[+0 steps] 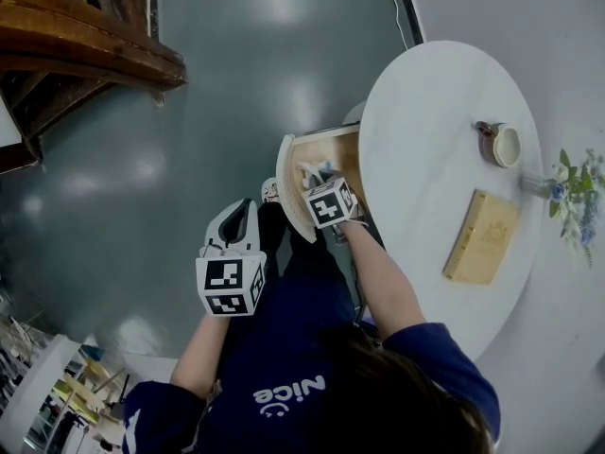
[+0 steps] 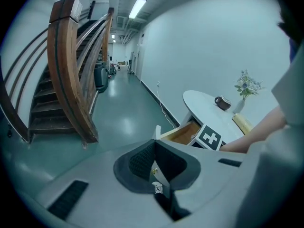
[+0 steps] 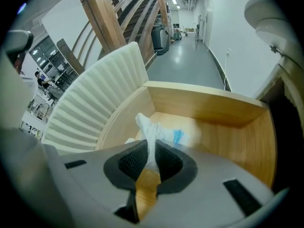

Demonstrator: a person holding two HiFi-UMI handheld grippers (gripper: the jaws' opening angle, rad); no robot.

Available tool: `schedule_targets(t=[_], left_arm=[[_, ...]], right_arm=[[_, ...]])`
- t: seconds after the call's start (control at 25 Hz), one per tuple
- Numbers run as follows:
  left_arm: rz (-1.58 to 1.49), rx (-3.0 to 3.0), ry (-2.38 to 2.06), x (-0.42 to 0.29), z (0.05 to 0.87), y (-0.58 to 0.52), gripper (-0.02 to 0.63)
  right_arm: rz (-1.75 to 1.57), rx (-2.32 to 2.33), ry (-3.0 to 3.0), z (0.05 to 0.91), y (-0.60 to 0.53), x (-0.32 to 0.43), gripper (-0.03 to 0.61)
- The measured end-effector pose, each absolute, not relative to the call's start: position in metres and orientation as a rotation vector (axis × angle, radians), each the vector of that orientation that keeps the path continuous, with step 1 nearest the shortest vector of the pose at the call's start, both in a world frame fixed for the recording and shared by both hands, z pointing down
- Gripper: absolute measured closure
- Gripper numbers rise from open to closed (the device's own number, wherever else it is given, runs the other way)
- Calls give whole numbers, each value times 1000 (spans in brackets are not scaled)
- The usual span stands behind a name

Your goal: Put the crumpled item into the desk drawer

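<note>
Two grippers: left gripper (image 2: 153, 164), right gripper (image 3: 151, 156). One counter (image 1: 425, 130), one drawer (image 3: 213, 109), one crumpled item (image 3: 153, 131), one mug (image 1: 501, 144), one wooden block (image 1: 483, 235), one flower vase (image 1: 573, 193), one staircase (image 2: 71, 80).

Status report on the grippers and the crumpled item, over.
Right hand-held gripper shut on crumpled item, over open drawer. Left hand-held gripper shut, empty, held aside. Nothing blocking drawer.

Pinched between the jaws: crumpled white item (image 3: 151, 129) with blue patch, bunched up just past their tips. Pulled open just beneath and ahead of jaws: drawer (image 3: 213, 109), light wood inside, white ribbed front.
</note>
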State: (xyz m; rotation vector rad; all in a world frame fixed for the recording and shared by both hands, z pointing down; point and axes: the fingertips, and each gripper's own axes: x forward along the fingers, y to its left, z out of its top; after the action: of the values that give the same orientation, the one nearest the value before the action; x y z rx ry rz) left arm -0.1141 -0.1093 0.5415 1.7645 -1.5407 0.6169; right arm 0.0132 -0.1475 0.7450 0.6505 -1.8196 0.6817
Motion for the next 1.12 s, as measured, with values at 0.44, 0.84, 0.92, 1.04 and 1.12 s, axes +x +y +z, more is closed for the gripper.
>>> schedule_targets(t=[0.44,0.84,0.92,1.04,1.12], left_arm=[[614,1633,-1616,-142,558,-96,611],[655,1582,-1657,-158,561,-84,611],[650,1587,-1650,-155,561,-85,609],[647,1599,-1634,-149,562,-85,611],[648,1604,-1629,-147,563,-86,611]], right_arm=[[688,637,-1776,781,-153,20,522],[692,581,-1750,795,-150,17,515],[705,580,-1746,796,-149,16,513],[709,580,-1745,796,-150,16,498],[704,576,-1754,794,-150,15,480]])
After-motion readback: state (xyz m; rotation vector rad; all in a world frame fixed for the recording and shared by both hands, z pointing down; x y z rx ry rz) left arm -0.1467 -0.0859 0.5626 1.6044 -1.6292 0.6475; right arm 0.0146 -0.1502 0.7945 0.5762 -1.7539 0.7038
